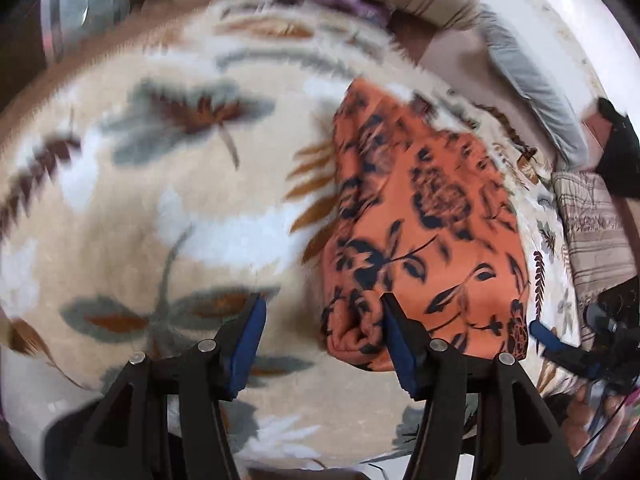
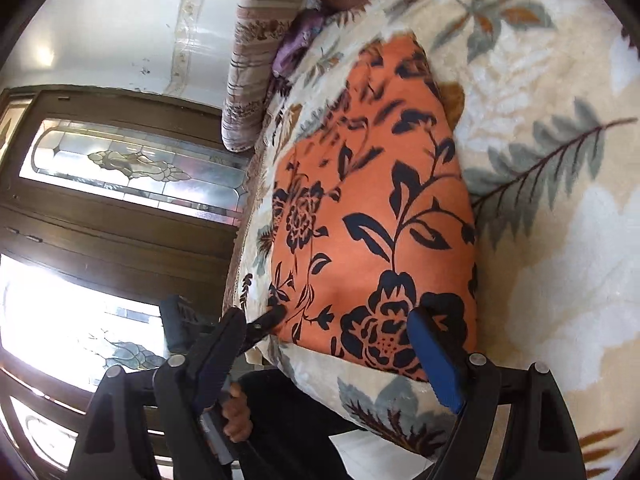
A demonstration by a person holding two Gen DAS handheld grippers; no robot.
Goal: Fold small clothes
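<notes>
Leaf-print blanket (image 1: 168,216) carries folded orange floral garment (image 1: 424,216). Left gripper (image 1: 322,320) jaws spread, empty; right gripper (image 2: 332,340) jaws spread beside garment edge.

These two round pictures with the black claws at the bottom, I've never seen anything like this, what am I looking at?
Each picture comes from a wide-angle camera fixed on a handheld gripper, a two-fingered tong that a person squeezes. No robot is involved. One view looks along the left gripper, the other along the right gripper. Both have black fingers with blue pads, and both are open, holding nothing. They look at the same things from different sides: an orange garment with dark flowers, already folded into a compact bundle, lying on a cream blanket with a leaf pattern. The left view is blurred. In the right view, a wooden door with patterned glass stands behind.
</notes>
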